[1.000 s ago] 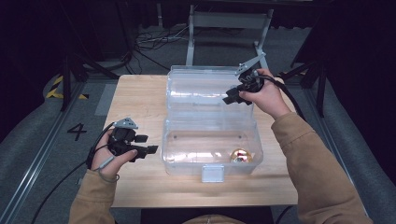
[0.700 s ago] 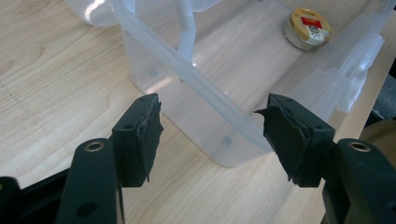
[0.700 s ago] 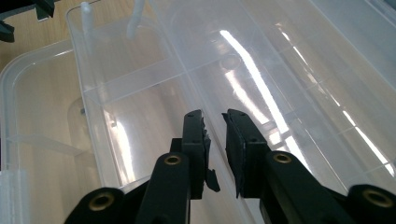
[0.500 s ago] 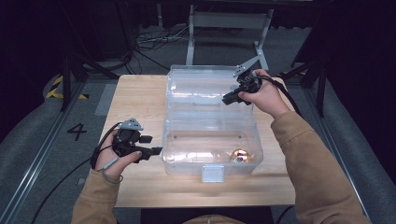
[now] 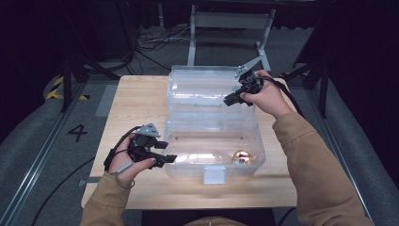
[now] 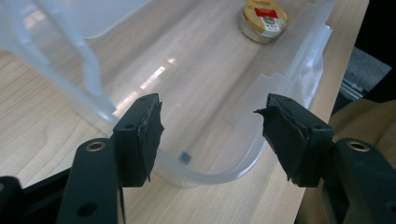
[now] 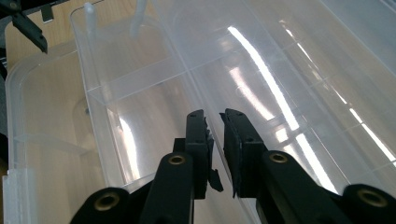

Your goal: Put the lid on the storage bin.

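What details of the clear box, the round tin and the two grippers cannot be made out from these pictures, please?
- Right gripper: whether its pads actually pinch the lid edge; in the right gripper view clear plastic and glare blur the contact.
- Round tin: its label print is too small in the left gripper view, and a glare spot in the high view.
- Left gripper: whether its pads touch the clear box corner between them.
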Available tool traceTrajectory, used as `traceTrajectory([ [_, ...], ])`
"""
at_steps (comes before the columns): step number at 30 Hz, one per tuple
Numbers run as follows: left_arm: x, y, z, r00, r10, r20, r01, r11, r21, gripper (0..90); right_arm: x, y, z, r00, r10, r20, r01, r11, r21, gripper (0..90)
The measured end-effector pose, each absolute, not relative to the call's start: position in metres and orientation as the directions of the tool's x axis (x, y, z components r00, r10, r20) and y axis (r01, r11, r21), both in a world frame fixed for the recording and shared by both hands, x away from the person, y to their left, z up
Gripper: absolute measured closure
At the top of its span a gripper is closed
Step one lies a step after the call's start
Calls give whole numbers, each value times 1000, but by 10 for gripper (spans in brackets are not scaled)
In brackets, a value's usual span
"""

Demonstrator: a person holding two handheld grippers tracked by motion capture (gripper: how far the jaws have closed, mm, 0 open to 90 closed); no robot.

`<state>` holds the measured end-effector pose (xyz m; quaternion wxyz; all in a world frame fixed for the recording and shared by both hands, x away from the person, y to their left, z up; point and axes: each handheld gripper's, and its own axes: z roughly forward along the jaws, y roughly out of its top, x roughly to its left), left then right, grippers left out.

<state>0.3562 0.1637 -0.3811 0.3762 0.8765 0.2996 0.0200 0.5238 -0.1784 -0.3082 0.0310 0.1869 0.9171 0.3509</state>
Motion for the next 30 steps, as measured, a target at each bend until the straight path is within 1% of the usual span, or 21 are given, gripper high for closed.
traceTrajectory([
  [8, 356, 145, -391, 860, 472, -196, 477, -604, 639, 426, 523, -178, -308, -927, 368, 74, 323, 682, 656, 799],
  [9, 357, 139, -395, 871, 448, -202, 467, -624, 627, 446, 523, -178, -308, -926, 369, 75, 324, 681, 656, 799],
  [12, 357, 136, -398, 878, 430, -211, 460, -632, 624, 508, 523, -178, -308, -925, 372, 75, 327, 680, 656, 799],
  [13, 357, 134, -400, 883, 415, -219, 453, -634, 626, 508, 523, -178, -308, -926, 371, 75, 326, 681, 656, 799],
  [14, 358, 131, -402, 890, 396, -228, 446, -645, 621, 548, 523, -178, -308, -925, 372, 77, 328, 680, 656, 798],
  [17, 358, 127, -405, 894, 385, -228, 439, -658, 612, 613, 523, -178, -308, -924, 374, 77, 329, 679, 656, 798],
  [18, 357, 125, -408, 897, 374, -238, 438, -669, 600, 613, 523, -178, -308, -925, 372, 77, 328, 680, 656, 798],
  [20, 357, 123, -410, 902, 356, -243, 429, -685, 589, 671, 523, -178, -308, -925, 373, 76, 328, 680, 656, 798],
  [21, 357, 120, -412, 907, 350, -235, 420, -699, 580, 705, 523, -178, -308, -924, 374, 77, 330, 680, 655, 798],
  [22, 356, 118, -413, 907, 362, -214, 417, -706, 572, 710, 522, -178, -308, -924, 375, 79, 332, 679, 655, 798],
  [23, 356, 118, -413, 909, 364, -204, 413, -712, 568, 737, 522, -178, -308, -924, 374, 78, 331, 680, 655, 799],
  [30, 356, 118, -413, 909, 366, -200, 412, -718, 561, 751, 522, -178, -309, -923, 375, 86, 336, 675, 657, 802],
])
